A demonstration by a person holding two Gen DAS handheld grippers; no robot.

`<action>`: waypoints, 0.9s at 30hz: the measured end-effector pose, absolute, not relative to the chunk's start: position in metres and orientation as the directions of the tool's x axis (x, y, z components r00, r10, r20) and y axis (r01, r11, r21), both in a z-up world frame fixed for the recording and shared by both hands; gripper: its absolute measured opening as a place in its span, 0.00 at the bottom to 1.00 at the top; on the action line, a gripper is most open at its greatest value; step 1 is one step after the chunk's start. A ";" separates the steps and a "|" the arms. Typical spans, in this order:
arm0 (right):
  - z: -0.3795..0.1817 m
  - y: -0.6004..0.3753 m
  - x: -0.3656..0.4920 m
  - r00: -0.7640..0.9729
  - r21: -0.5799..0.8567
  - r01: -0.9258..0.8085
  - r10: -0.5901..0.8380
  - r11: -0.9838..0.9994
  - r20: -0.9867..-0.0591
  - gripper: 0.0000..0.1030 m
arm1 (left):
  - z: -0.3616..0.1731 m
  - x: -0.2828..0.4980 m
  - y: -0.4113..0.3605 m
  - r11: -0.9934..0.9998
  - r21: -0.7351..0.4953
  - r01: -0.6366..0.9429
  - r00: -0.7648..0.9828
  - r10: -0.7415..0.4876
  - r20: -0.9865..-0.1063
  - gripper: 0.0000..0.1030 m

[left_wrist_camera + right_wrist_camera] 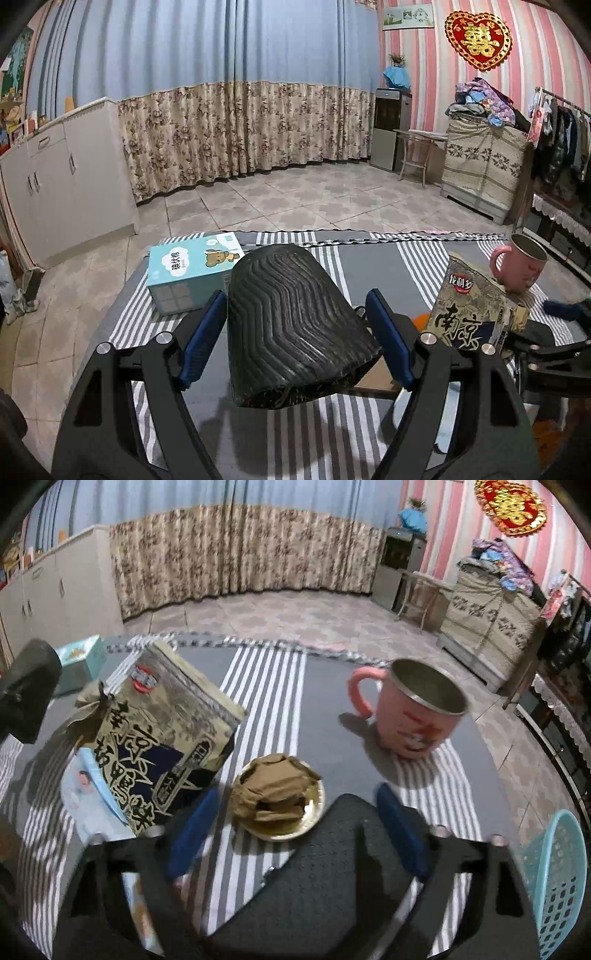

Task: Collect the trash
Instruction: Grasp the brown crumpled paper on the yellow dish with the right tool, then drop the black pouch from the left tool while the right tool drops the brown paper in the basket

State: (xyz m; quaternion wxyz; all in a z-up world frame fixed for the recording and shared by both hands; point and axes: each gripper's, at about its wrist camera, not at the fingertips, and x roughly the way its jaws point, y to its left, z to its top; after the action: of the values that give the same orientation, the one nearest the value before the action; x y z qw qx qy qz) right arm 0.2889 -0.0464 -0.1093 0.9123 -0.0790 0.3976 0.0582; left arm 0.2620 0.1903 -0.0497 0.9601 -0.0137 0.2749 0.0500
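**Operator:** Black ribbed insole (295, 325) sits right under my left lens, between the blue pads of the left hand-held gripper (295, 339). Both pads stand off its edges, so I read that one as spread apart and clamped on nothing.

**Spotter:** And your other side?

**Operator:** Right hand-held gripper (299, 830) has a dark dotted sheet (332, 867) lying between its pads. The frame is blurred there, so I cannot tell whether the pads pinch it or only bracket it.

**Spotter:** Where is the trash?

**Operator:** All on the striped counter (266, 686). A crumpled brown wrapper (273, 794) fills a small gold dish (314, 812) just ahead of my right pads. Beside it, to the left, a printed snack packet (166, 738) leans upright over a pale leaflet (88, 805). The pink mug (413, 709) stands farther back on the right. A teal box (192, 269) lies beyond the insole.

**Spotter:** Where does it go?

**Operator:** Probably the blue slotted basket (557, 882) at the counter's right edge.

**Spotter:** Advice for the pick?

**Operator:** I'd take the wrapper from above, pinching the paper only, since the dish looks light enough to lift with it. I'd steer clear of the mug on the swing across.
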 end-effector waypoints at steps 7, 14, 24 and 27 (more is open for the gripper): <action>-0.103 -0.046 0.290 0.668 -0.063 -0.248 0.124 0.967 -0.734 0.39 | -0.053 0.262 0.189 0.995 0.006 -0.104 0.843 0.091 -0.530 0.73; -0.065 -0.092 0.249 0.767 -0.081 -0.204 0.108 0.976 -0.633 0.39 | -0.047 0.260 0.180 0.993 0.027 -0.112 0.841 0.109 -0.530 0.73; -0.041 -0.241 0.177 0.806 -0.102 -0.011 -0.052 0.995 -0.590 0.39 | -0.006 0.224 0.113 0.997 0.051 -0.057 0.870 0.074 -0.487 0.73; -0.042 -0.292 0.161 0.804 -0.076 0.078 -0.108 0.994 -0.584 0.39 | 0.002 0.215 0.081 0.999 0.051 -0.017 0.878 0.039 -0.477 0.73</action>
State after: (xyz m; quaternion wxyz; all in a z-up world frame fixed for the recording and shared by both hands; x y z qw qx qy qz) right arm 0.1608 -0.2920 -0.0422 0.9495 -0.0240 0.3089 -0.0489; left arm 0.2154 0.0812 0.0022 0.9688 0.0225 0.2464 0.0146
